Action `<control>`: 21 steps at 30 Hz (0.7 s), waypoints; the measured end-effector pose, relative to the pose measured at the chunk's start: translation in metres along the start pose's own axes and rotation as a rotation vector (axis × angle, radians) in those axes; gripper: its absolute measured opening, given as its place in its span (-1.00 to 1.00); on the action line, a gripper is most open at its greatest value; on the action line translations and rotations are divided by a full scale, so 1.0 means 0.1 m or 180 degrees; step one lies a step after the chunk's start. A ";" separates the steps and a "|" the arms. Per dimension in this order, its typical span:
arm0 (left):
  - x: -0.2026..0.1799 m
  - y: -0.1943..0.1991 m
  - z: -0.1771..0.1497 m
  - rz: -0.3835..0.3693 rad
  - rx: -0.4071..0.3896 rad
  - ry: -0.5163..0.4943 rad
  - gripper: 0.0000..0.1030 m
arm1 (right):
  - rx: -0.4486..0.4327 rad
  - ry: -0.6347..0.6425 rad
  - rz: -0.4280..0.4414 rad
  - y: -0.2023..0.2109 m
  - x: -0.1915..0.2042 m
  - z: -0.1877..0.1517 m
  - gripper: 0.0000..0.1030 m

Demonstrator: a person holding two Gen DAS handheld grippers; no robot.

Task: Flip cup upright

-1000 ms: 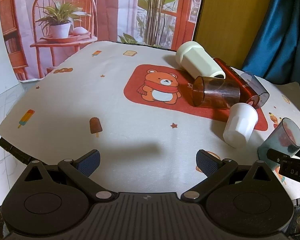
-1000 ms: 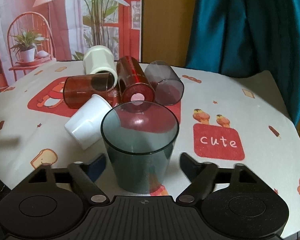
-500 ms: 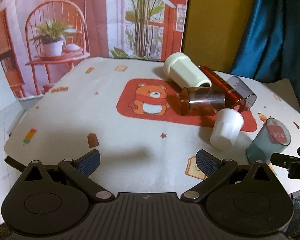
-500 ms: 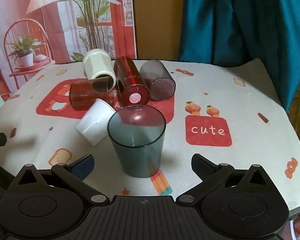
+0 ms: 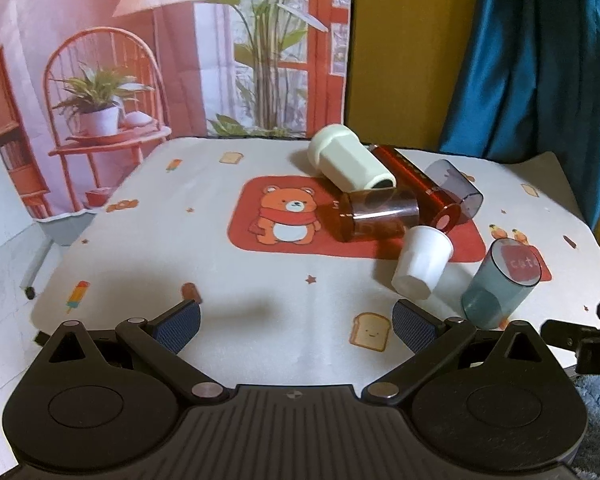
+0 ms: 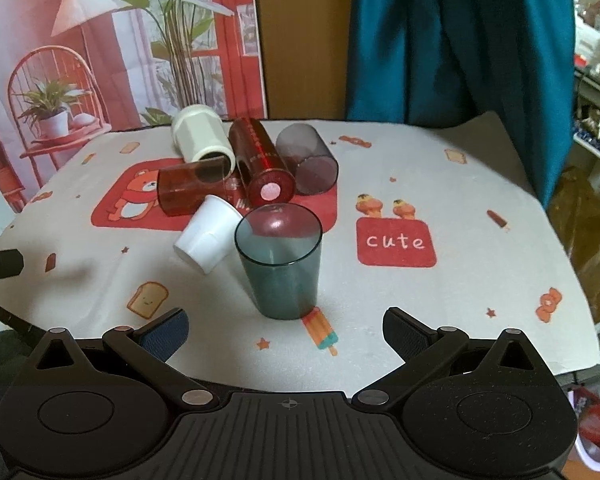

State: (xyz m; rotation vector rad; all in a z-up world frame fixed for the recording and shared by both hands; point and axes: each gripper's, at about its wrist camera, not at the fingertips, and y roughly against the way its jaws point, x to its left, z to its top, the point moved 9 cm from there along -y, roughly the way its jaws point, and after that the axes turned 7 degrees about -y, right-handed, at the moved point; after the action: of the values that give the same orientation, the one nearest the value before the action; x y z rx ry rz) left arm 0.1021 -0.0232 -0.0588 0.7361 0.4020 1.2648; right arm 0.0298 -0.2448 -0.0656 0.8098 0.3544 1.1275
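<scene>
A translucent teal cup stands upright on the tablecloth just ahead of my right gripper, which is open and empty, clear of the cup. The cup also shows in the left wrist view at the right. Behind it lie several cups on their sides: a white cup, a brown cup, a red cup, a cream cup and a smoky cup. My left gripper is open and empty over bare cloth at the near left.
The table carries a white cloth with a bear patch and a red "cute" patch. A teal curtain hangs behind. The table's right edge drops to clutter.
My right gripper has opened and drawn back from the teal cup, which now stands free. My left gripper has pulled back and risen.
</scene>
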 end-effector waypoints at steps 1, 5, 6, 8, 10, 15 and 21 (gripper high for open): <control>0.01 0.03 0.00 0.0028 -0.0017 -0.0001 1.00 | -0.0035 0.0020 -0.0010 0.05 0.01 -0.01 0.99; 0.03 0.18 0.01 0.0099 -0.0108 -0.0004 1.00 | -0.0151 0.0076 -0.0035 0.20 0.06 0.00 0.99; 0.02 0.20 0.01 0.0106 -0.0122 -0.0009 1.00 | -0.0182 0.0079 -0.0038 0.23 0.06 0.00 0.99; 0.01 0.26 0.01 0.0123 -0.0153 -0.0024 1.00 | -0.0234 0.0095 -0.0043 0.29 0.08 0.01 0.99; 0.00 0.31 0.01 0.0165 -0.0194 -0.0039 1.00 | -0.0265 0.0102 -0.0050 0.34 0.08 0.00 0.99; -0.09 0.41 0.01 0.0244 -0.0325 -0.0156 1.00 | -0.0280 0.0069 -0.0034 0.39 0.07 -0.05 0.99; -0.11 0.40 -0.05 0.0253 -0.0298 -0.0165 1.00 | -0.0282 0.0052 -0.0024 0.39 0.06 -0.11 1.00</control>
State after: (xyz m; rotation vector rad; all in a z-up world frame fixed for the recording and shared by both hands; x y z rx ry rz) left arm 0.0673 -0.0273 -0.0358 0.7094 0.2716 1.3272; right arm 0.0001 -0.2277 -0.0438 0.7212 0.3185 1.1356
